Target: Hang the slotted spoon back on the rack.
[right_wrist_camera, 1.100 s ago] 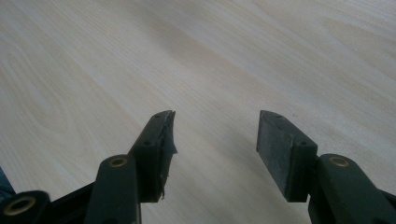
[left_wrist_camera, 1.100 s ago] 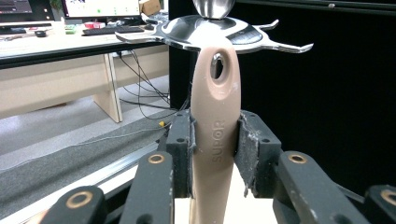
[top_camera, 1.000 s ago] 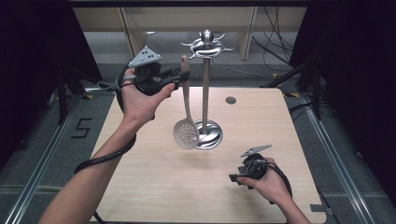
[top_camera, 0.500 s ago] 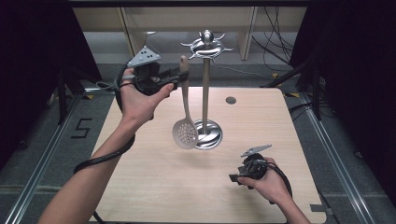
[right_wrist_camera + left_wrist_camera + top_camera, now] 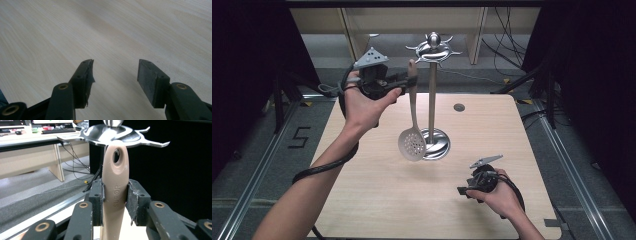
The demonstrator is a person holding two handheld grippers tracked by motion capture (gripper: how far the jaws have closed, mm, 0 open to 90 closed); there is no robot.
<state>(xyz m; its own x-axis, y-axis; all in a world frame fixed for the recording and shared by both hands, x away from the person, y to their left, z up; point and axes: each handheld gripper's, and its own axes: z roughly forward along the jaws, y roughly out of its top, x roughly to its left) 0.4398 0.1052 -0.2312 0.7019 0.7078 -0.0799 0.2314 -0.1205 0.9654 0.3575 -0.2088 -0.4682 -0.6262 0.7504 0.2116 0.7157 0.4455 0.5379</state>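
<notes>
One skimmer point(image 5: 115, 192) just under rack's prongs point(image 5: 152, 143)

Lab: desks point(image 5: 30, 142), floor cables point(image 5: 507, 55)

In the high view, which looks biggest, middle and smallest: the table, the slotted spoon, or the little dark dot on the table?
1. table
2. slotted spoon
3. little dark dot
</notes>
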